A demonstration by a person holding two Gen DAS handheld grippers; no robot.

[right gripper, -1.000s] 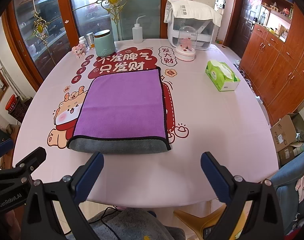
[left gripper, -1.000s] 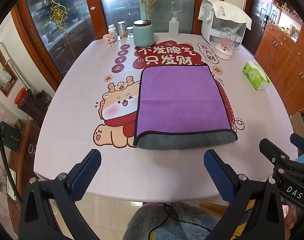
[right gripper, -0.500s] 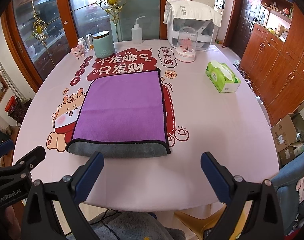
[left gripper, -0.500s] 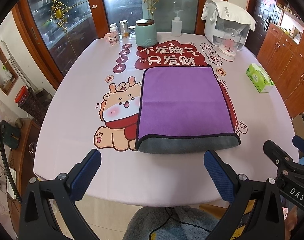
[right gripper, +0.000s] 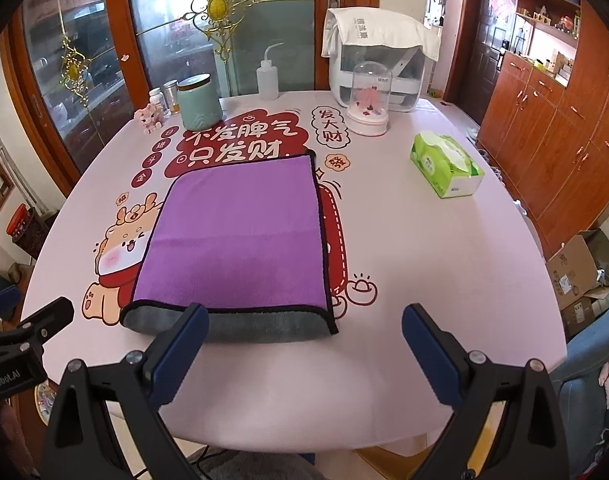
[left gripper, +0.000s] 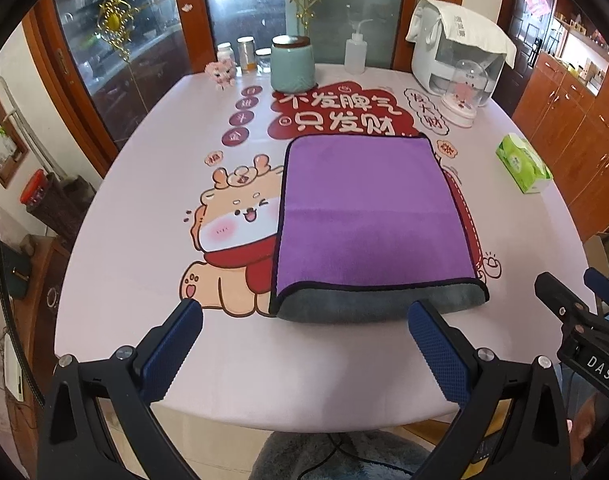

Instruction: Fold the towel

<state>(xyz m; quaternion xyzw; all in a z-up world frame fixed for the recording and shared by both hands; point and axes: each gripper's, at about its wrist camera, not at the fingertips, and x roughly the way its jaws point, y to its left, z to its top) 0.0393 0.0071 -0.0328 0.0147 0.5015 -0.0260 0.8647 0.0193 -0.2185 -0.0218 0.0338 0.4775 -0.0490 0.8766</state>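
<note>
**Clutter at the table's far end**

A pink table (left gripper: 144,208) printed with a cartoon deer (left gripper: 232,216) fills the frame. Along its upper edge stand a teal canister (left gripper: 292,65), a squeeze bottle (left gripper: 354,54), small jars (left gripper: 245,54) and a pink figurine (left gripper: 221,73). Upper right: a cloth-draped white appliance (right gripper: 378,65), a glass dome (right gripper: 369,97) just before it, and a green tissue box (right gripper: 446,165) well apart, right of centre.

Home dining room. Worktop (right gripper: 444,264) with pink cartoon tablecloth, glass-front cabinet (left gripper: 116,60) behind, wooden cupboards (right gripper: 544,120) to the right. Household bits on the worktop: tissue box (right gripper: 446,166), teal canister (right gripper: 198,102), squeeze bottle (right gripper: 267,74), white appliance (right gripper: 378,66) draped in cloth.
</note>
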